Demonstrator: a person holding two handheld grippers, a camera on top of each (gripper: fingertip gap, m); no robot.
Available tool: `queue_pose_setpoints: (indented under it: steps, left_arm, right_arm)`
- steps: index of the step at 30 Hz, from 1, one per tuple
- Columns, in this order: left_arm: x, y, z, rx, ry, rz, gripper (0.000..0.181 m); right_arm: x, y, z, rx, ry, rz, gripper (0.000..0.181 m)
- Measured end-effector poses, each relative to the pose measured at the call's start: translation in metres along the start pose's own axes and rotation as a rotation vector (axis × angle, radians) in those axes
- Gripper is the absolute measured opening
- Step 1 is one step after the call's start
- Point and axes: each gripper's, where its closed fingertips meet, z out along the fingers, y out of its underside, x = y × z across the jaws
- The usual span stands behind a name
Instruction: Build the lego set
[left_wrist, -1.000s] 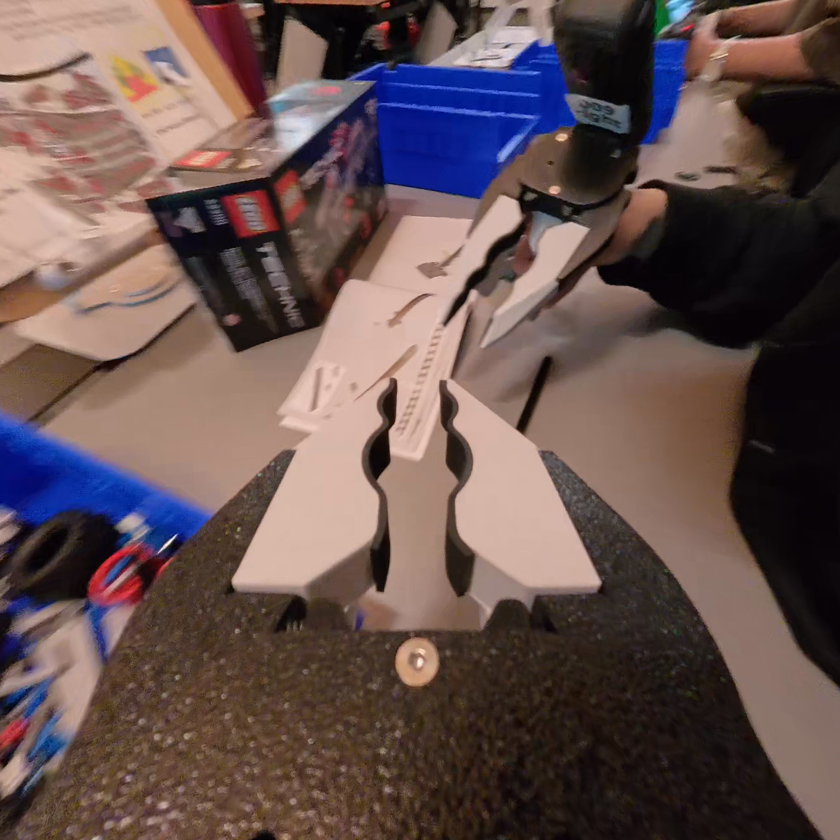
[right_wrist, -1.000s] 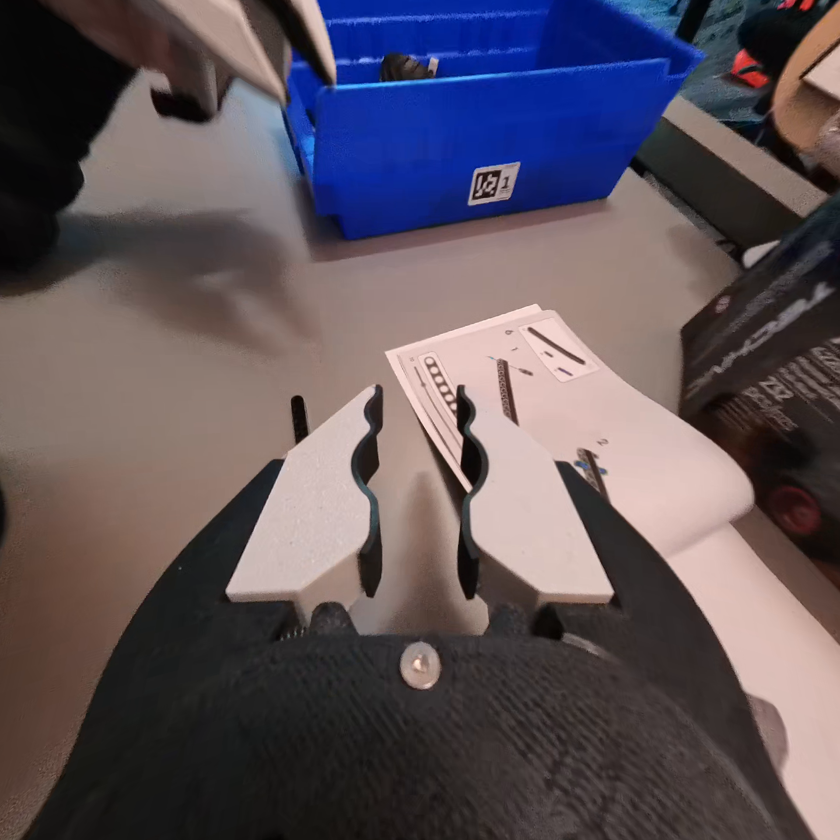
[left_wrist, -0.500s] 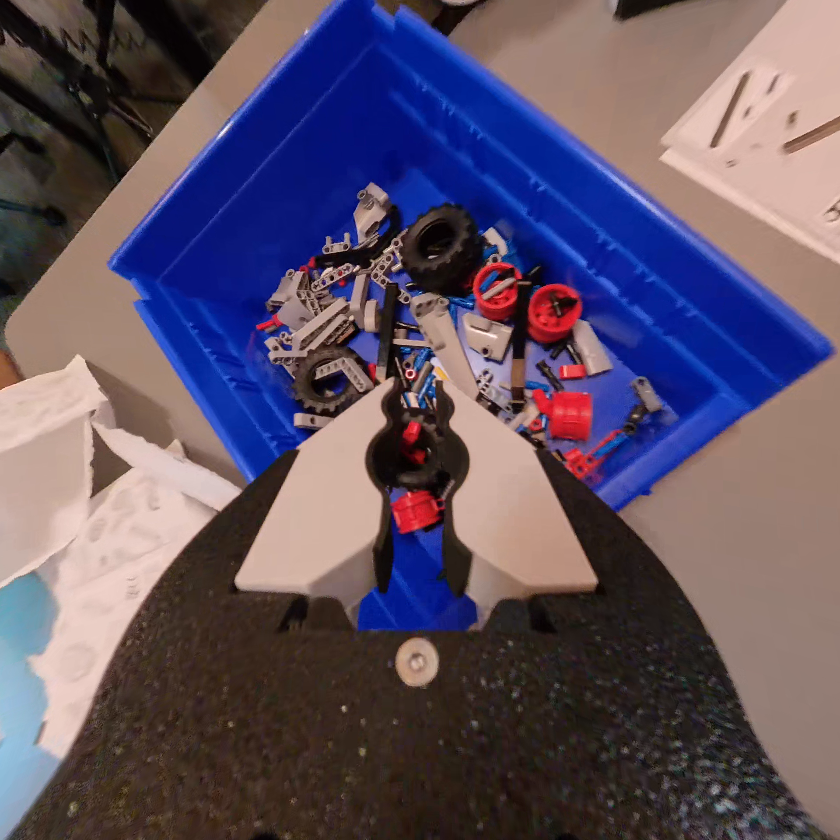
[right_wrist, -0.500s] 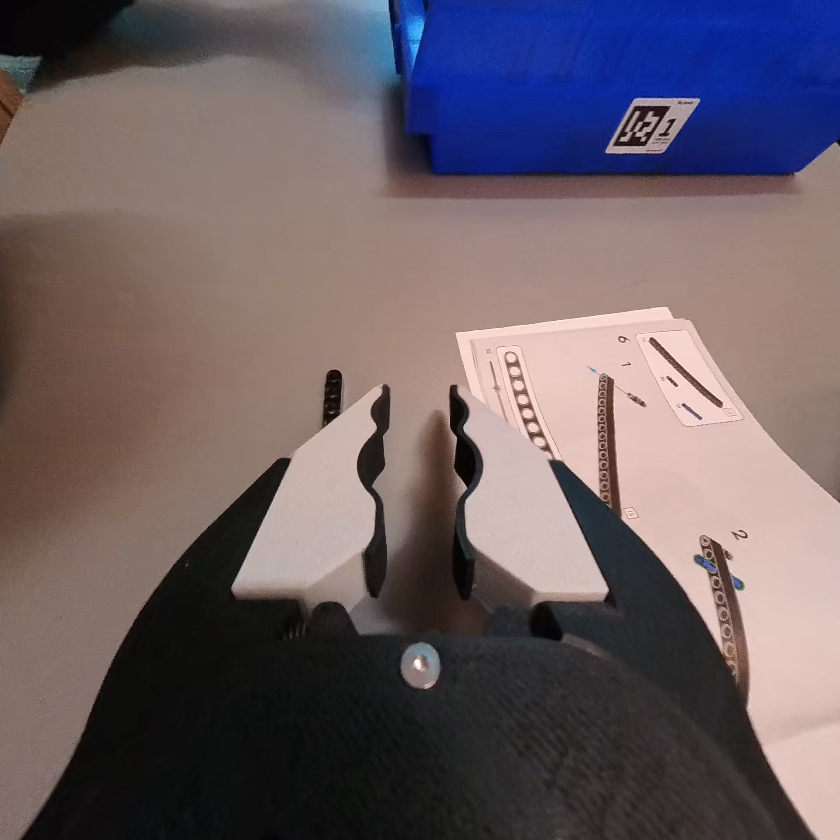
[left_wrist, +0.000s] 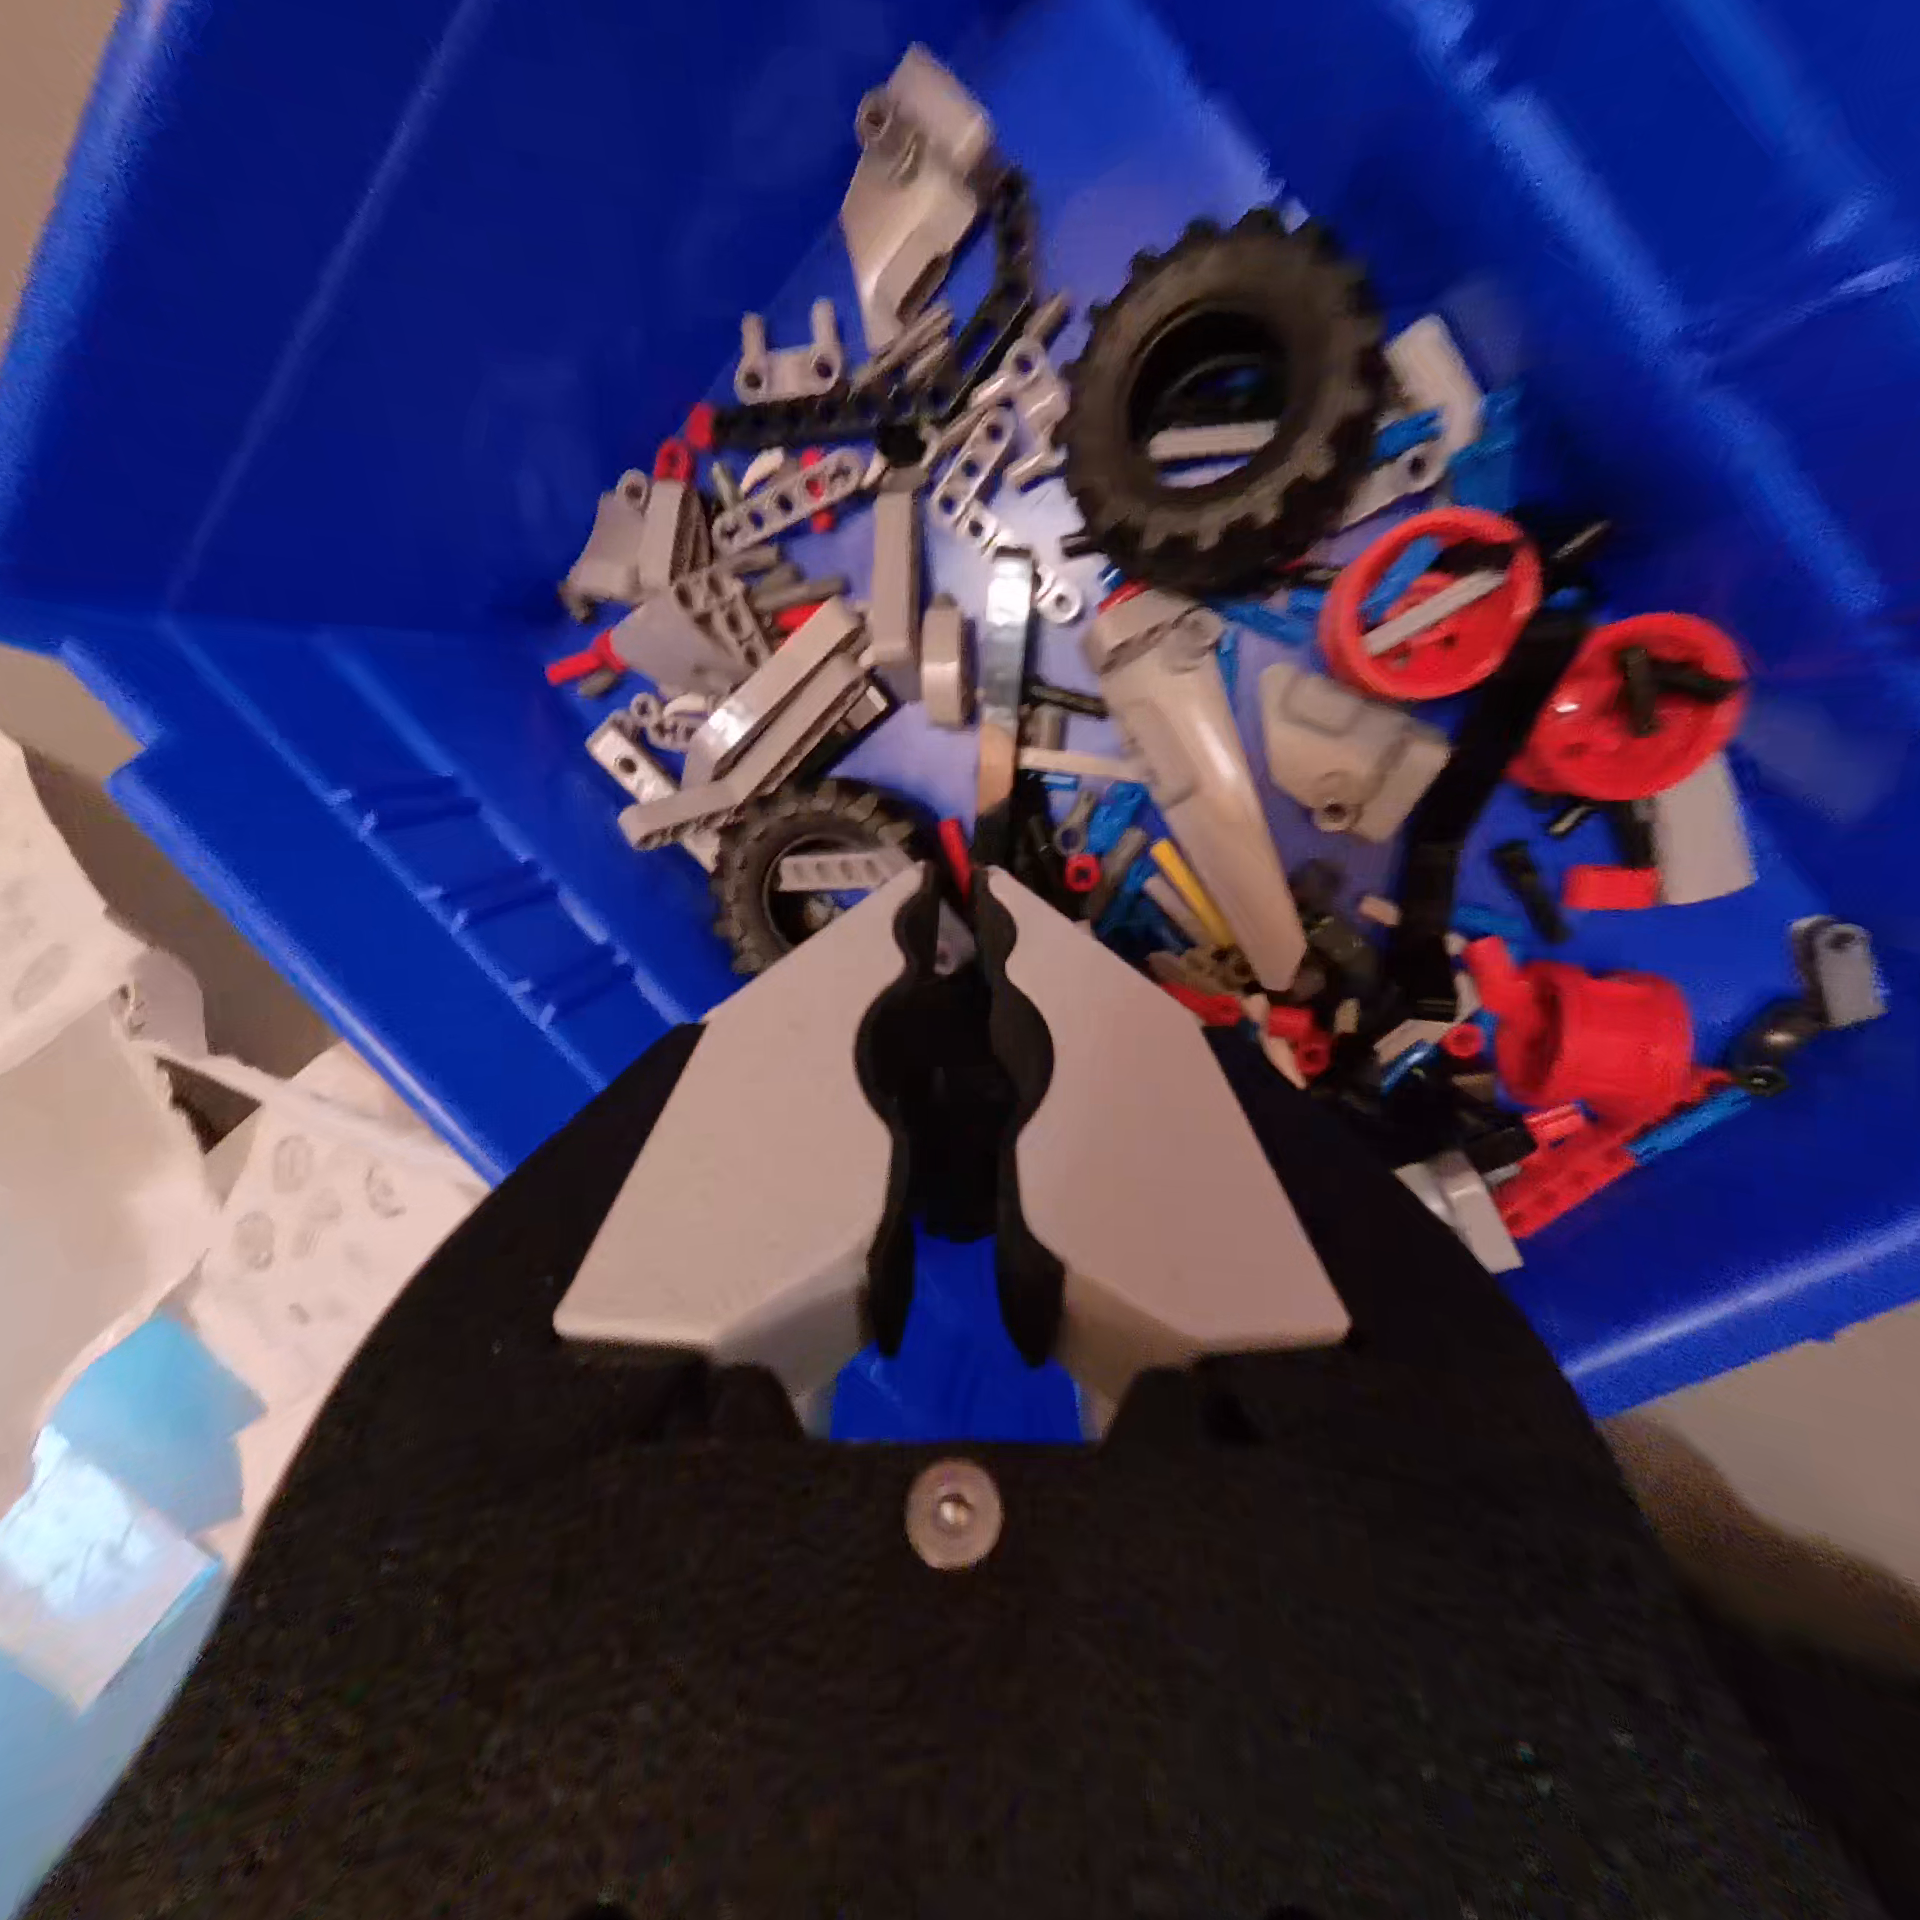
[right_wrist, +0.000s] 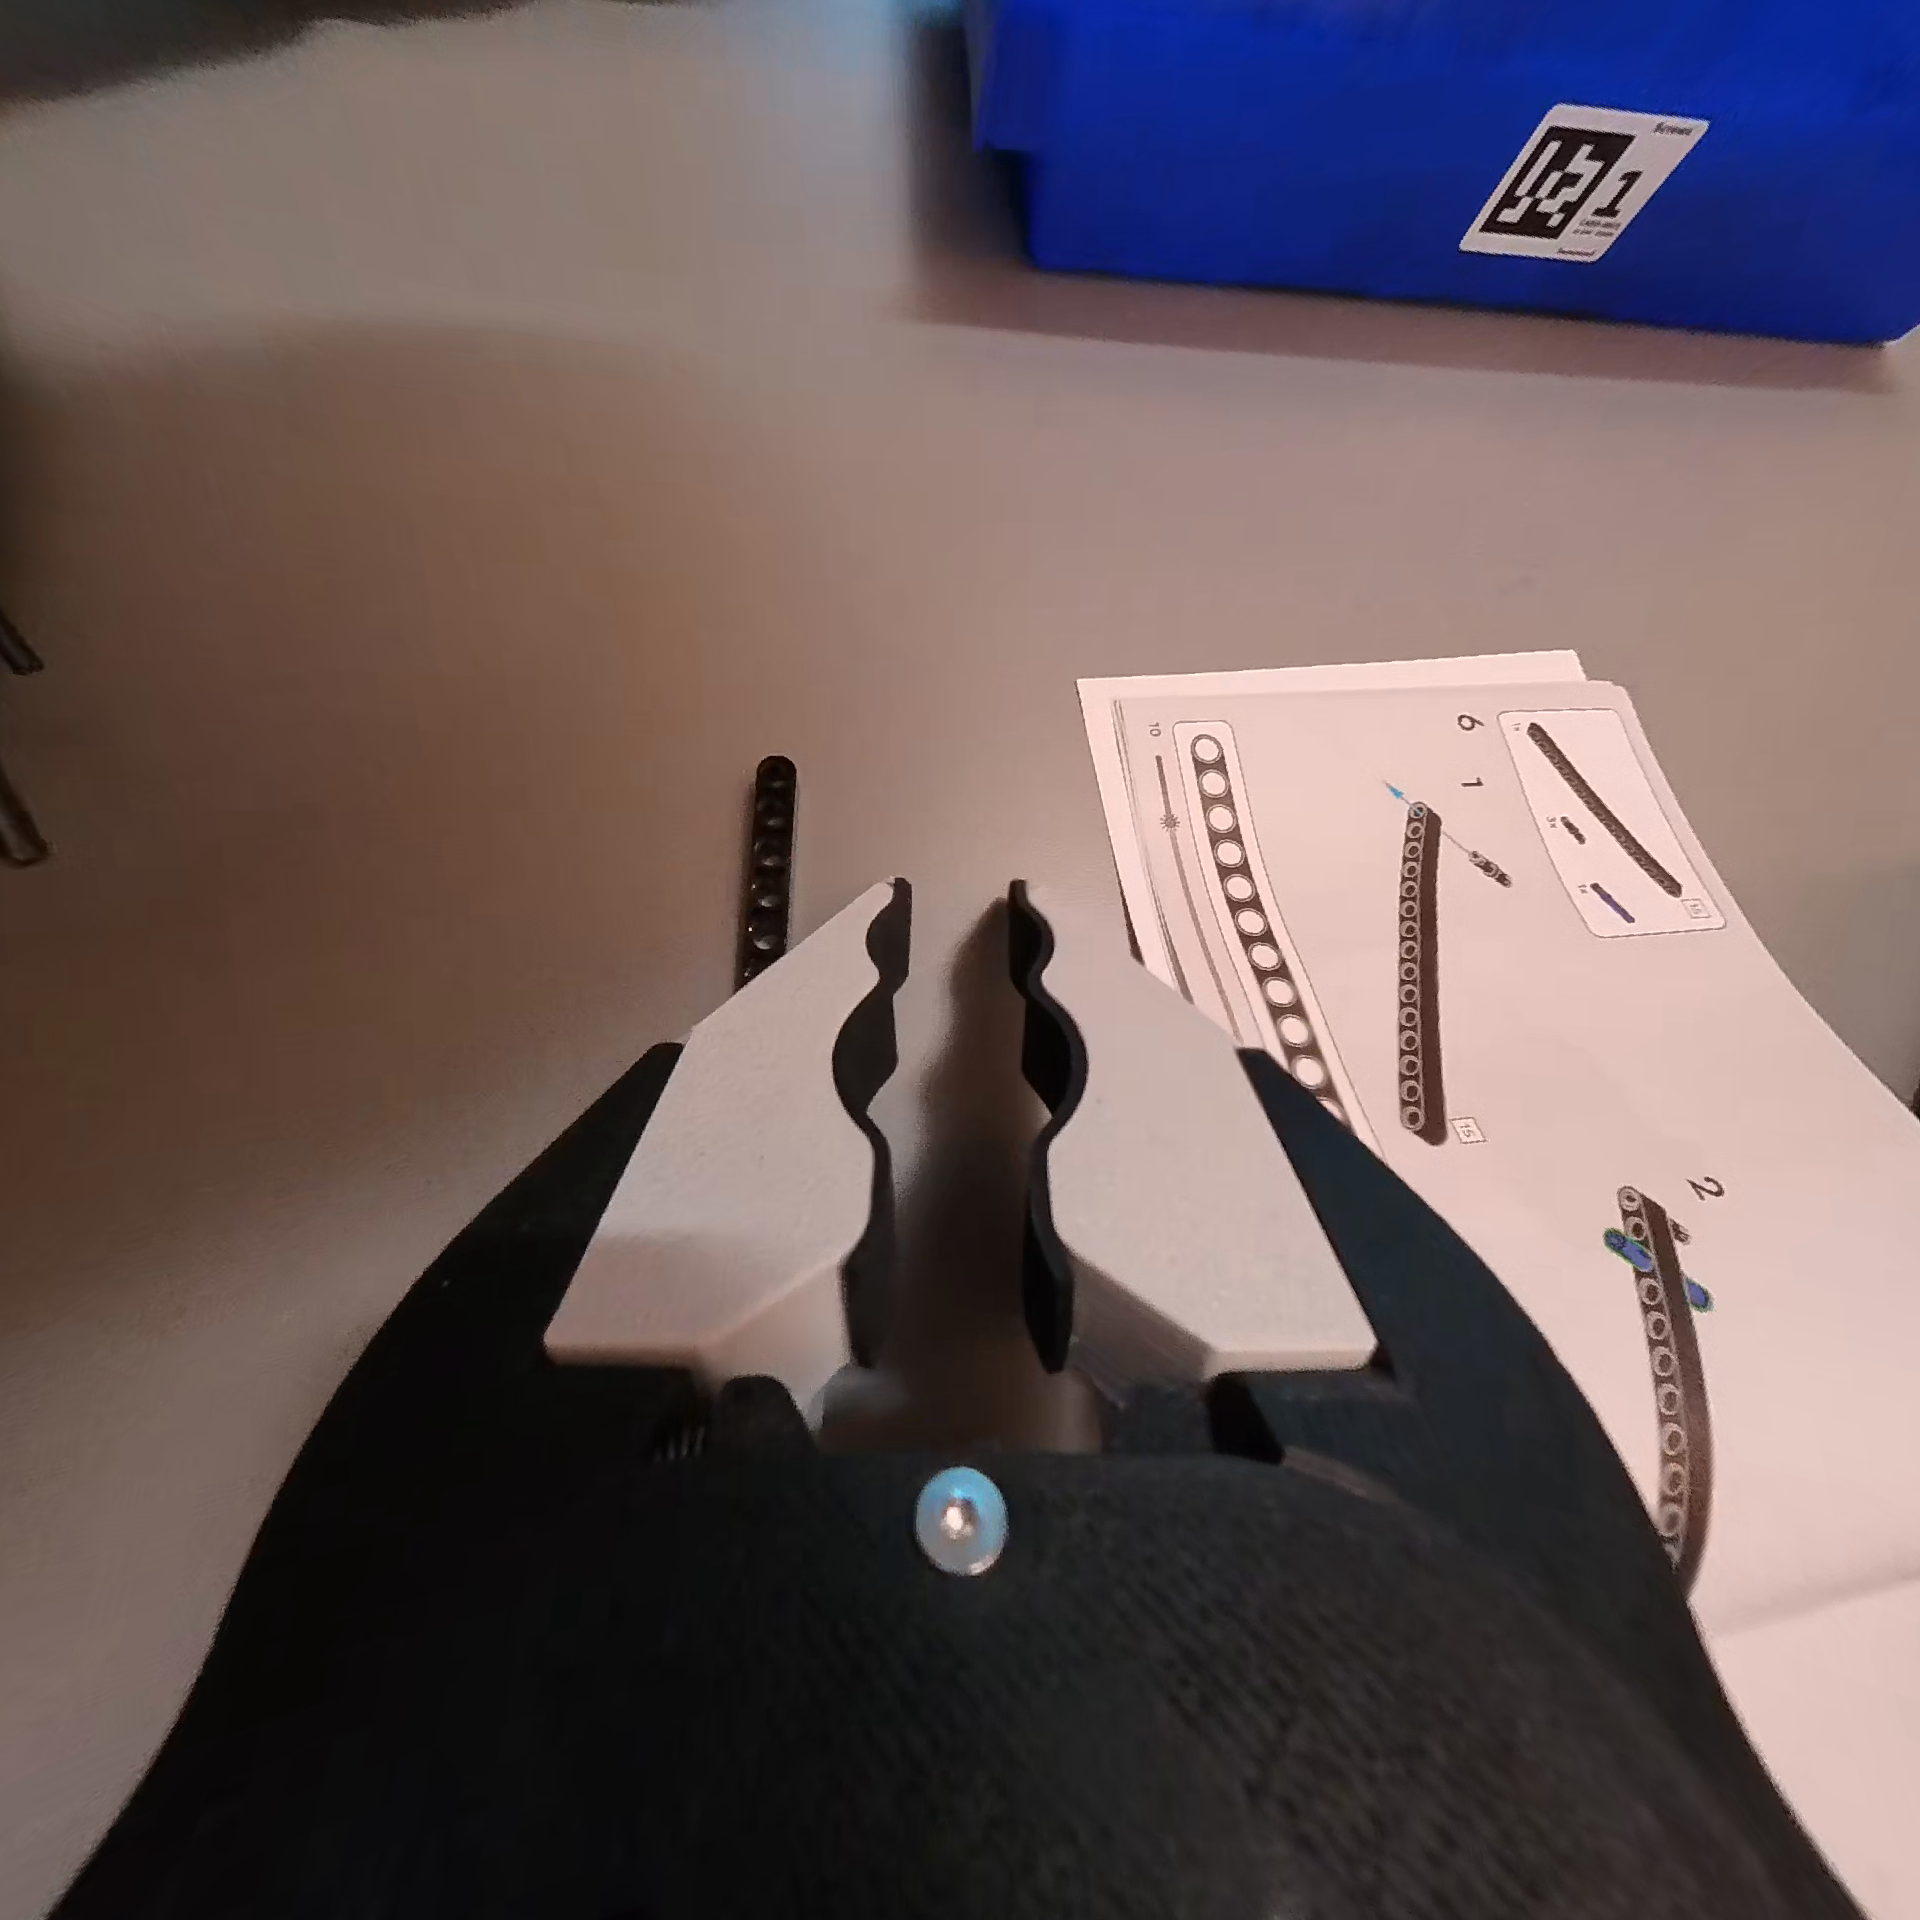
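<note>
Many lego pieces (left_wrist: 1091, 665) fill blue bin (left_wrist: 343, 436); left gripper (left_wrist: 954, 883) inside, fingers nearly closed, grip unclear. Right gripper (right_wrist: 956, 888) over desk (right_wrist: 468, 520), fingers parted, empty; black beam (right_wrist: 769, 868) just left, instruction booklet (right_wrist: 1455, 935) right.

Beam (right_wrist: 770, 868) left of booklet (right_wrist: 1475, 997) (bin (right_wrist: 1299, 156) behind)

Bare table (right_wrist: 520, 623) between black beam (right_wrist: 769, 862) and booklet (right_wrist: 1455, 987)
</note>
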Motion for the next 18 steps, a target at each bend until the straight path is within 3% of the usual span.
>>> queue_pose_setpoints:
  steps: [3, 7, 12, 18]
  left_arm:
    - [-0.001, 0.0, 0.007, -0.012, 0.011, -0.004, 0.003]
    - [0.017, 0.001, 0.016, -0.031, 0.089, 0.114, 0.001]
    - [0.018, 0.008, 0.028, -0.131, 0.078, 0.186, 0.0]
    - [0.015, 0.008, 0.028, -0.14, 0.038, 0.175, 0.002]
  right_arm:
    - [-0.001, 0.0, 0.0, -0.001, -0.002, -0.006, 0.014]
    - [-0.002, 0.0, 0.0, 0.0, 0.0, -0.015, 0.012]
    - [-0.003, 0.0, 0.0, 0.0, 0.003, -0.025, 0.011]
    - [-0.004, 0.0, 0.001, 0.0, 0.004, -0.032, 0.009]
